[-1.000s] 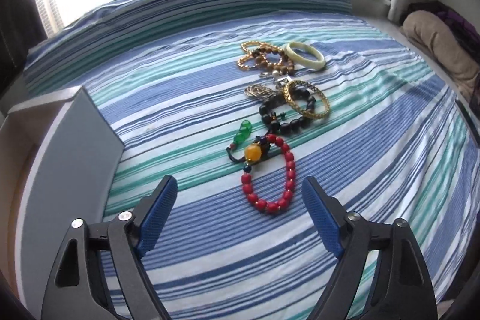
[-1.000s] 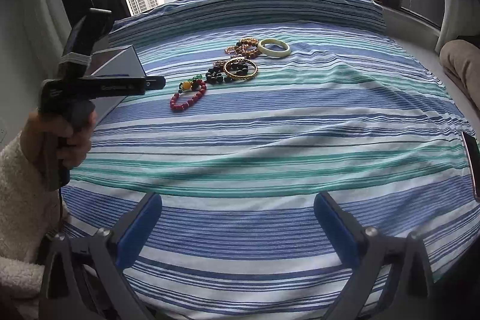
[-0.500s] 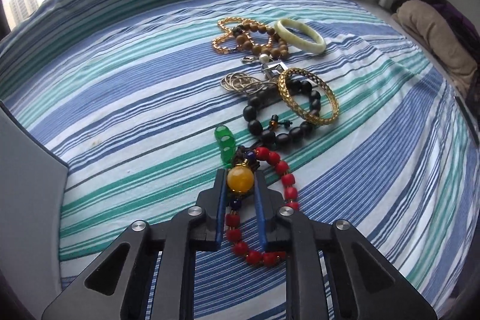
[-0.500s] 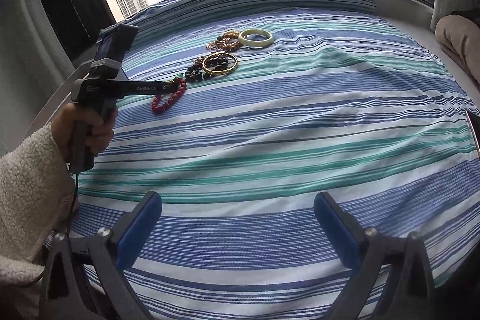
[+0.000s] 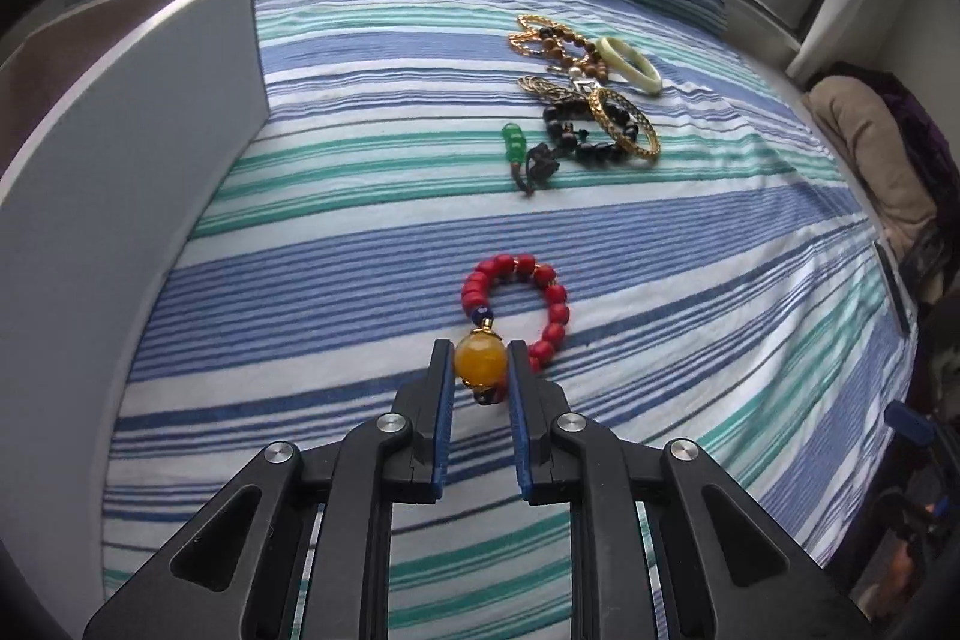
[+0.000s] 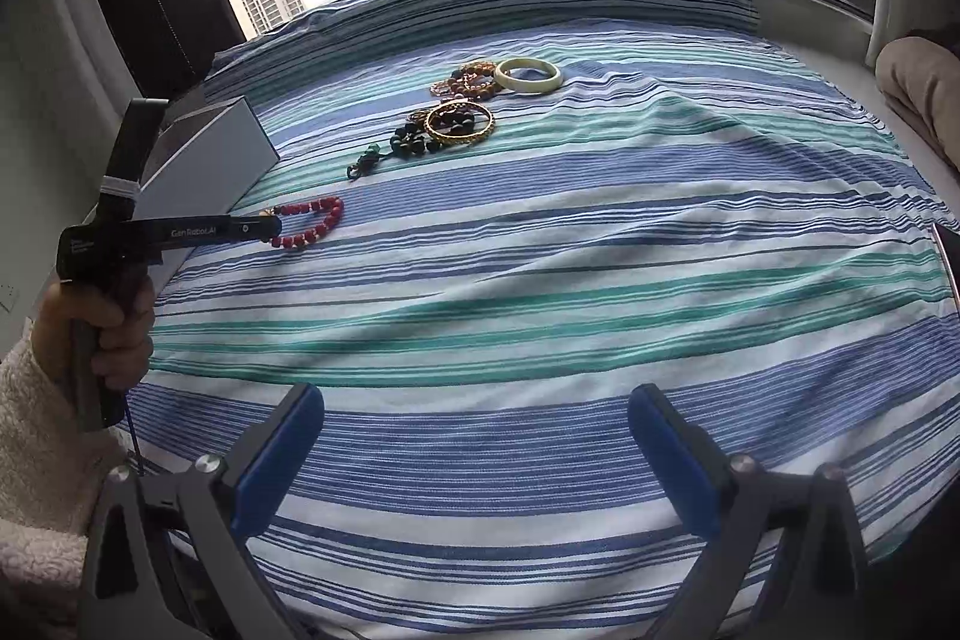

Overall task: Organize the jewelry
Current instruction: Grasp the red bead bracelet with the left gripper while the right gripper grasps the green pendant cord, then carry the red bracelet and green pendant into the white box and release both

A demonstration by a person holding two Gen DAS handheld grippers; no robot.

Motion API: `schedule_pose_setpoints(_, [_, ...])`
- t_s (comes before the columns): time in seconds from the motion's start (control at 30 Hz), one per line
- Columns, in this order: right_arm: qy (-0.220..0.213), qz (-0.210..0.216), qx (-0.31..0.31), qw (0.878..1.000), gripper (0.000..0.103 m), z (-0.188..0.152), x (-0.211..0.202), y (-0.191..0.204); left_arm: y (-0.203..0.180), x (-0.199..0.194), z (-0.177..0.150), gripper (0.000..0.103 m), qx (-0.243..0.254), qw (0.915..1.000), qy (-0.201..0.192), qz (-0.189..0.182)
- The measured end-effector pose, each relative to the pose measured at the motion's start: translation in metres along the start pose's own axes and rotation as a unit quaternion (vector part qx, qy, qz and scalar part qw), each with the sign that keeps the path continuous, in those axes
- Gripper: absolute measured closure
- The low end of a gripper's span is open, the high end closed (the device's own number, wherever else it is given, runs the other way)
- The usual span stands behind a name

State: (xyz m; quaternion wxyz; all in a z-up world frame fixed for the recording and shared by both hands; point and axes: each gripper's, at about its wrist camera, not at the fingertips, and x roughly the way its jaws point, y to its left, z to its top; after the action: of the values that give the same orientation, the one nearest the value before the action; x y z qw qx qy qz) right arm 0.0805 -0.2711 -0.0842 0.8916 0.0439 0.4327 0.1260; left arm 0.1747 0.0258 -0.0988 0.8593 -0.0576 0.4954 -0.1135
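Your left gripper (image 5: 480, 363) fingers have just been closing and now pinch the yellow bead of the red bracelet (image 5: 519, 301), near the bed's (image 5: 690, 280) left edge. Next, I judge, carry it to the grey box (image 5: 150, 148) alongside. Your right gripper (image 6: 474, 451) fingers hang wide, holding nothing. The other jewelry (image 5: 585, 100) lies well clear toward the far edge.

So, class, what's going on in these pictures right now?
A person is sorting jewelry on a striped bedspread with a handheld gripper in each hand. The left gripper is shut on the yellow bead of the red bracelet, which sits apart from the other jewelry, near a grey box. The right gripper is open with nothing in it, over bare bedspread.
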Motion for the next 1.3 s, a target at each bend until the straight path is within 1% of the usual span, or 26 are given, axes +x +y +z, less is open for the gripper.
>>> schedule_pose_setpoints(0.17, [0.008, 0.01, -0.01, 1.0, 0.0, -0.002, 0.004, 0.013, 0.027, -0.026, -0.036, 0.087, -0.05, 0.9986, 0.003, 0.016])
schedule_pose_setpoints(0.27, [0.027, 0.042, 0.008, 0.999, 0.0, 0.001, 0.014, 0.016, 0.043, -0.04, -0.054, 0.087, -0.073, 0.9969, -0.002, 0.029])
schedule_pose_setpoints(0.33, [0.041, 0.069, 0.022, 0.996, 0.0, 0.013, 0.026, 0.016, 0.051, -0.044, -0.061, 0.087, -0.089, 0.9954, -0.006, 0.036])
schedule_pose_setpoints(0.4, [0.054, 0.092, 0.035, 0.994, 0.001, 0.035, 0.042, 0.016, 0.059, -0.047, -0.067, 0.087, -0.102, 0.994, -0.008, 0.041])
schedule_pose_setpoints(0.43, [0.058, 0.103, 0.04, 0.992, 0.003, 0.049, 0.052, 0.017, 0.062, -0.049, -0.069, 0.087, -0.106, 0.9934, -0.01, 0.044])
schedule_pose_setpoints(0.47, [0.063, 0.108, 0.043, 0.991, 0.016, 0.065, 0.064, 0.018, 0.064, -0.05, -0.071, 0.087, -0.11, 0.9928, -0.012, 0.047])
schedule_pose_setpoints(0.5, [0.072, 0.111, 0.048, 0.99, 0.038, 0.081, 0.08, 0.02, 0.066, -0.051, -0.072, 0.087, -0.113, 0.9923, -0.013, 0.05])
schedule_pose_setpoints(0.57, [0.108, 0.12, 0.071, 0.984, 0.056, 0.11, 0.12, 0.024, 0.07, -0.054, -0.074, 0.087, -0.12, 0.9915, -0.016, 0.049])
schedule_pose_setpoints(0.63, [0.144, 0.13, 0.116, 0.974, 0.056, 0.133, 0.159, 0.028, 0.072, -0.056, -0.075, 0.087, -0.125, 0.9908, -0.019, 0.048])
schedule_pose_setpoints(0.67, [0.157, 0.135, 0.129, 0.97, 0.057, 0.142, 0.176, 0.032, 0.073, -0.056, -0.075, 0.087, -0.127, 0.9906, -0.02, 0.048])
schedule_pose_setpoints(0.7, [0.163, 0.132, 0.134, 0.969, 0.06, 0.151, 0.19, 0.038, 0.074, -0.057, -0.076, 0.087, -0.13, 0.9902, -0.021, 0.048])
schedule_pose_setpoints(0.83, [0.153, 0.077, 0.118, 0.978, 0.063, 0.172, 0.22, 0.064, 0.08, -0.058, -0.079, 0.087, -0.137, 0.9893, -0.021, 0.046])
schedule_pose_setpoints(0.9, [0.147, 0.063, 0.112, 0.981, 0.064, 0.18, 0.228, 0.073, 0.081, -0.057, -0.079, 0.087, -0.138, 0.9892, -0.02, 0.046])
schedule_pose_setpoints(1.0, [0.148, 0.044, 0.087, 0.984, 0.075, 0.185, 0.235, 0.087, 0.084, -0.057, -0.082, 0.087, -0.139, 0.989, -0.019, 0.045])
schedule_pose_setpoints(1.03, [0.146, 0.033, 0.073, 0.986, 0.081, 0.186, 0.235, 0.092, 0.084, -0.057, -0.082, 0.087, -0.139, 0.9891, -0.019, 0.045])
schedule_pose_setpoints(1.07, [0.147, 0.029, 0.066, 0.987, 0.089, 0.186, 0.237, 0.095, 0.085, -0.058, -0.083, 0.087, -0.139, 0.9891, -0.019, 0.046])
schedule_pose_setpoints(1.17, [0.139, 0.034, 0.066, 0.988, 0.09, 0.181, 0.23, 0.094, 0.083, -0.061, -0.083, 0.087, -0.136, 0.9894, -0.023, 0.045])
schedule_pose_setpoints(1.3, [0.12, 0.081, 0.069, 0.987, 0.09, 0.173, 0.195, 0.09, 0.078, -0.073, -0.081, 0.087, -0.128, 0.99, -0.039, 0.045])
